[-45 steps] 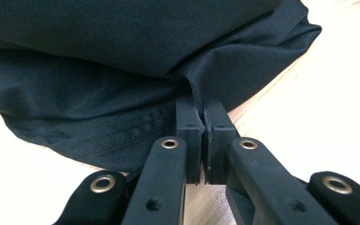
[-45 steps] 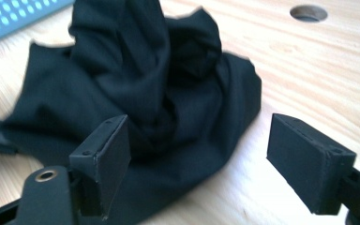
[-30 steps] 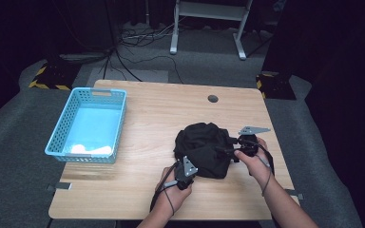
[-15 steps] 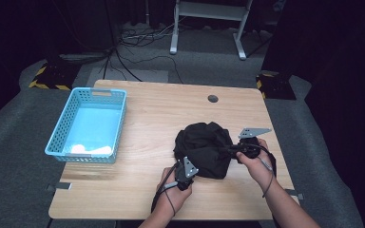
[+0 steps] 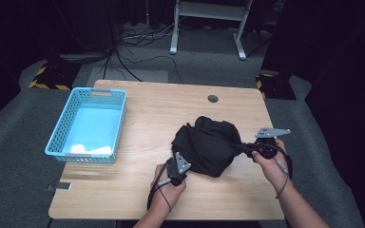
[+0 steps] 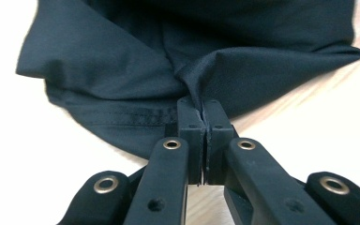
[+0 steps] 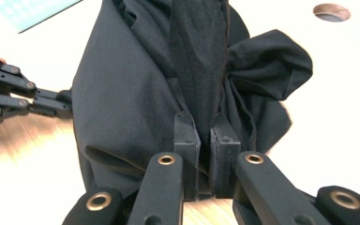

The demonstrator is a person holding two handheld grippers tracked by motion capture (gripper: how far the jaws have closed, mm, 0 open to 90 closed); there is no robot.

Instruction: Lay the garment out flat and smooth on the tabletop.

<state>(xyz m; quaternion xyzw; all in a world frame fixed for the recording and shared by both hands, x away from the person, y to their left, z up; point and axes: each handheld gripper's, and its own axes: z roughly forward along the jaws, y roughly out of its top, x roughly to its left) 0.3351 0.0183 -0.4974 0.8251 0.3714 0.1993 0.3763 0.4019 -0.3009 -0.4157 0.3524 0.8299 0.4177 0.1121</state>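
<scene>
A crumpled black garment [image 5: 208, 145] is shown lying on the right half of the wooden desk [image 5: 138, 190], well apart from the light blue plastic basket [image 5: 89, 124] that is set near the desk's left edge. The garment is gripped from two sides. The left claw [image 5: 184, 167] is held at the garment's near-left corner, and in the left gripper view [image 6: 201, 123] its jaws are seen pressed together on a thin fold of cloth beside a stitched hem. The right claw [image 5: 241, 148] is held at the garment's right edge; its jaws have just been closing, and in the right gripper view [image 7: 206, 138] a thicker bunch of fabric is seen pinched between them, with the bulk of the garment heaped ahead and the left claw [image 7: 28, 101] visible farther off at the left. The garment thus lies between the two claws, which are set on a line running from the near left to the far right across the heap. It is judged that any spreading or lifting would be governed by this line, the cloth being drawn taut along it as the hands are parted. A round cable hole [image 5: 213, 99] is seen in the desk beyond the garment.
</scene>
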